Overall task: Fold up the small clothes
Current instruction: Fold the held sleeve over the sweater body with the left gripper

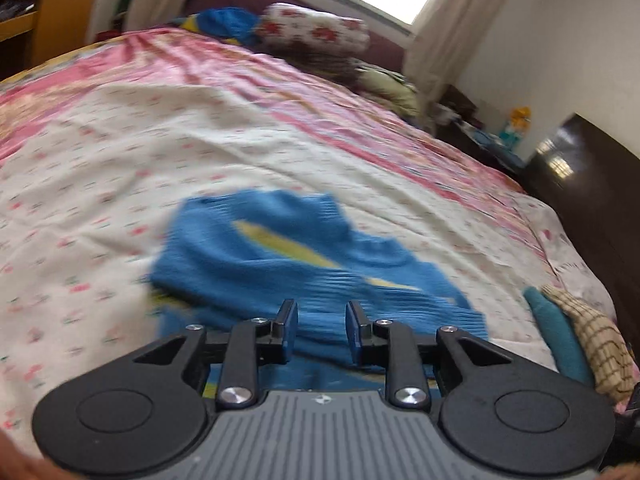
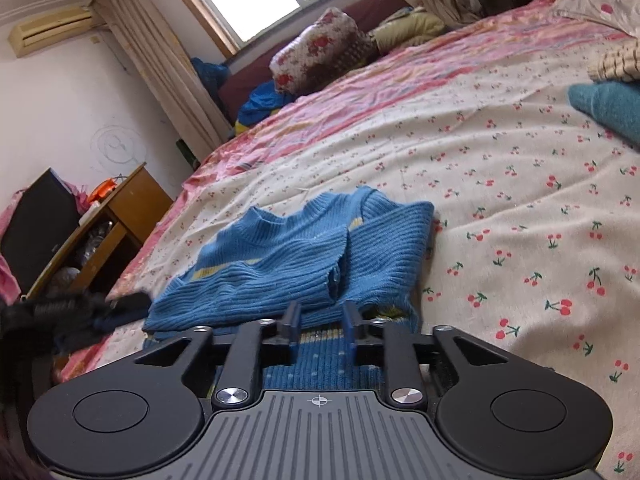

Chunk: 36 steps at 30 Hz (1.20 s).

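Big bed w/ cherry-print sheet, pink-striped band further back, filling most of both views. Blue knit sweater lying near the bed's front edge, partly folded, sleeves brought in over the body, yellow stripe showing; one small gapping seam where two flaps meet. Teal cloth and checked cloth well apart, off to the right. Left gripper just above the sweater's near hem, fingers apart, nothing pinched between. Right gripper same, low over the near hem, pads apart, no fabric clamped. Likely risks: loose knit springing back open w/o a hold, esp. the top flaps; a pad snagging a rib on the next approach and dragging the whole stack; pinching both layers instead of one, so the next fold bunches; left view blurred, so edge placement uncertain.
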Available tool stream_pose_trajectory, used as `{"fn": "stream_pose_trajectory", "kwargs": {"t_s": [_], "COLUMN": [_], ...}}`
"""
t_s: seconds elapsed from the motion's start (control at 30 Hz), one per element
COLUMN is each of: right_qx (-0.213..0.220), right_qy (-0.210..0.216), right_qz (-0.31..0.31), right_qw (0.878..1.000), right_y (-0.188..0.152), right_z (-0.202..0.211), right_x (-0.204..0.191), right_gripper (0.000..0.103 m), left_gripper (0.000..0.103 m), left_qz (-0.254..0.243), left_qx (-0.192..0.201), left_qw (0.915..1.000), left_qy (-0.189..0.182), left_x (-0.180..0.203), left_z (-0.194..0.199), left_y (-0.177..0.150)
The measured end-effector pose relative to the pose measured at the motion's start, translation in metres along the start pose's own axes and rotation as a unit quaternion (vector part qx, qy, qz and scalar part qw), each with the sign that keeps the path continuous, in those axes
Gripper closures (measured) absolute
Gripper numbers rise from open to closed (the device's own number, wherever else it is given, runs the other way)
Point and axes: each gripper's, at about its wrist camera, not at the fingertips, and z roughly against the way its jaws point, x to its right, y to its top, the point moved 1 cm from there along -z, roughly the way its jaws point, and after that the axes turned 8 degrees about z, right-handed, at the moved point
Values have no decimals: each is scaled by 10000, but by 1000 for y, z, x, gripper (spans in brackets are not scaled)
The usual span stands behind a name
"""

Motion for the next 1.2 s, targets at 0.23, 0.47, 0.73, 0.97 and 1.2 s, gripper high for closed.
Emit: {"fn": "stream_pose_trajectory", "kwargs": {"t_s": [0.23, 0.47, 0.73, 0.97, 1.2], "right_qx": [1, -475, -554, 576, -251], "right_qy": [-107, -623, -331, -185, -503], "right_qz": [136, 313, 244, 365, 821], "right_qw": [9998, 9964, 9976, 9975, 9950], "right_y": [17, 22, 30, 52, 25], "right_z": [-18, -63, -70, -19, -34], "right_x": [-15, -16, -22, -23, -19], "right_gripper": [76, 73, 97, 97, 89], "left_gripper": [70, 64, 63, 60, 59], "left_qz": [-8, -122, -130, -120, -312], "left_qx": [161, 353, 283, 178, 67], "left_qw": [9997, 9989, 9992, 9996, 9990], "left_qy": [168, 284, 243, 188, 311], "left_x": [-36, -53, -60, -61, -63], "left_z": [2, -11, -28, -34, -27], "left_y": [9, 22, 29, 24, 11]}}
